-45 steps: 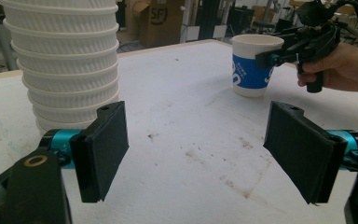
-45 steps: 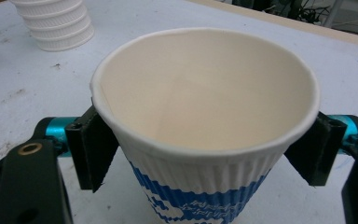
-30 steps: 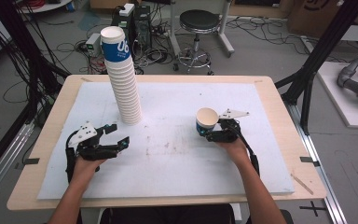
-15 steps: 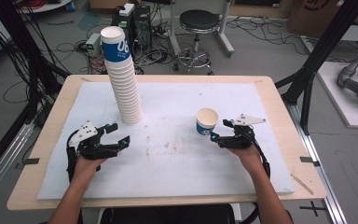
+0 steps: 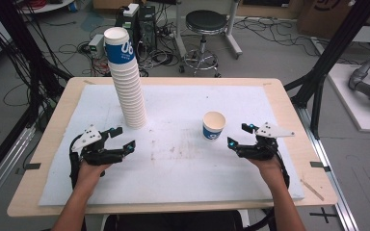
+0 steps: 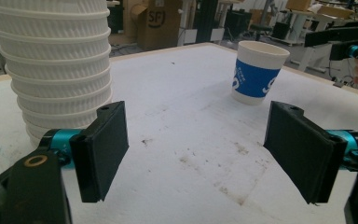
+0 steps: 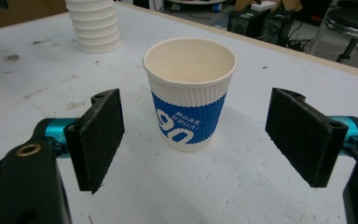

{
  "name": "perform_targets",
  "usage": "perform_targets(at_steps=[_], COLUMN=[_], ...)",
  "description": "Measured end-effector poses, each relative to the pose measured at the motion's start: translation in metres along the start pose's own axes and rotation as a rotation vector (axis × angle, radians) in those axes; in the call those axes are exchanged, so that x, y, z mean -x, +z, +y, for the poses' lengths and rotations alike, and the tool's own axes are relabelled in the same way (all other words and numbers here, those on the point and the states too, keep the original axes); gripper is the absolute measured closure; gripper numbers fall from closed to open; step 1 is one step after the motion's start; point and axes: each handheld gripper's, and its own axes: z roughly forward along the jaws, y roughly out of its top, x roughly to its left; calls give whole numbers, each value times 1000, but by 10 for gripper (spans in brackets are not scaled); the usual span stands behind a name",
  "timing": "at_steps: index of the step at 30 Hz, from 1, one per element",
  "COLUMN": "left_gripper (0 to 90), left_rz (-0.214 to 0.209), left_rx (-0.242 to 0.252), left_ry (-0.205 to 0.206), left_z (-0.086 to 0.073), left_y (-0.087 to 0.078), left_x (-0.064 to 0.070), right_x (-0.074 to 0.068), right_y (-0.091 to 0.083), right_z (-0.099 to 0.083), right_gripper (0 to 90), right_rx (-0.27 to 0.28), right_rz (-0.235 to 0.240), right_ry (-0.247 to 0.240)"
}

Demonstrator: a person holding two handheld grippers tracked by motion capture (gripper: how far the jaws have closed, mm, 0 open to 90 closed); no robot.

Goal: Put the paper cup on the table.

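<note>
Since the earlier frame, the right gripper [image 5: 239,136] has withdrawn from the cup [image 5: 214,125], jaws wide, empty. Cup stands upright on the table [image 5: 183,192], blue band printed "90". Left gripper [image 5: 121,138]: wide, empty, near the stack [image 5: 129,91].

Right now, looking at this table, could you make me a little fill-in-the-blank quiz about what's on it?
1. The single white paper cup with a blue band stands ____, its mouth facing up.
2. The right gripper sits just short of that cup with its jaws ____.
3. The tall stack of ribbed white paper cups stands nearer the ____ gripper.
4. The left gripper holds ____ between its jaws.

Missing words: upright; open; left; nothing
</note>
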Motion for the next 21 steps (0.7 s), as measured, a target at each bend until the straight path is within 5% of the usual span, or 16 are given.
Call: perform_targets(at_steps=[21], left_gripper=[214], left_rz=[2], left_rx=[7], left_ry=[4], left_z=[1], left_y=[-1], left_x=[1], right_x=[1], right_y=[-9], right_z=[-8], right_gripper=[198], right_rx=[0], right_rz=[-38], right_ry=[0])
